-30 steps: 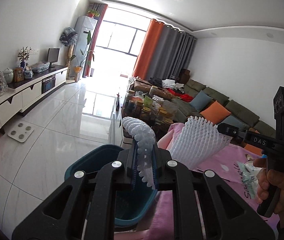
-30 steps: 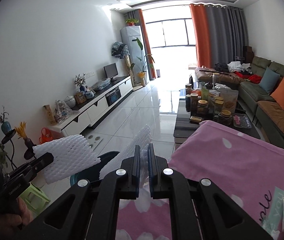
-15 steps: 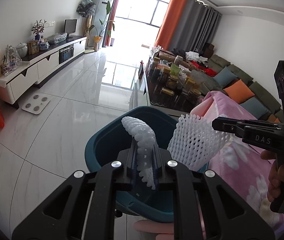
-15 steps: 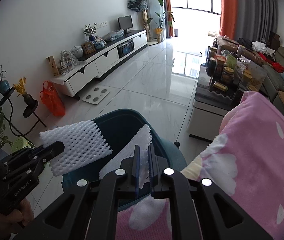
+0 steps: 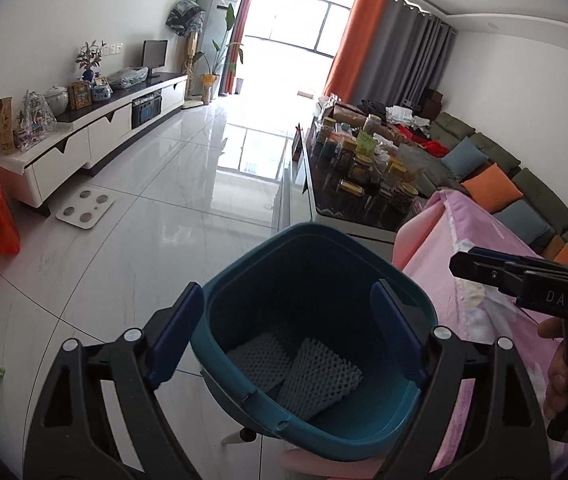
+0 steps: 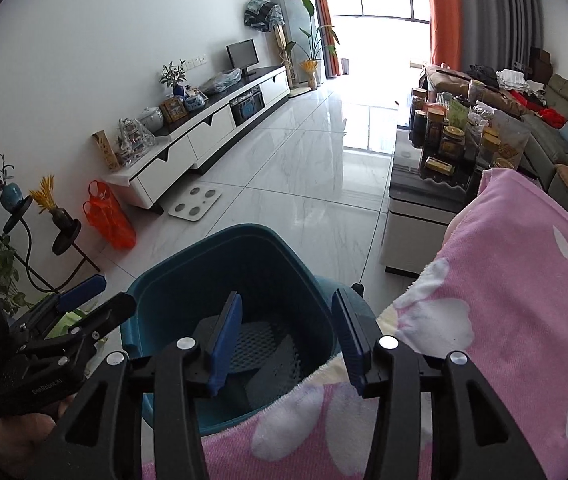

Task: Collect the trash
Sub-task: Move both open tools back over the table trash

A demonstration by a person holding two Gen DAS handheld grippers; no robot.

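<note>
Two white foam nets (image 5: 315,372) lay overlapping in the bottom of the teal bin (image 5: 244,280), partly hidden by its near wall. The left gripper (image 5: 287,332) and the right gripper (image 6: 287,344) hung over the rim, jaws opening, nothing between them. A pink blanket (image 6: 503,300) covered the bin's right edge
</note>
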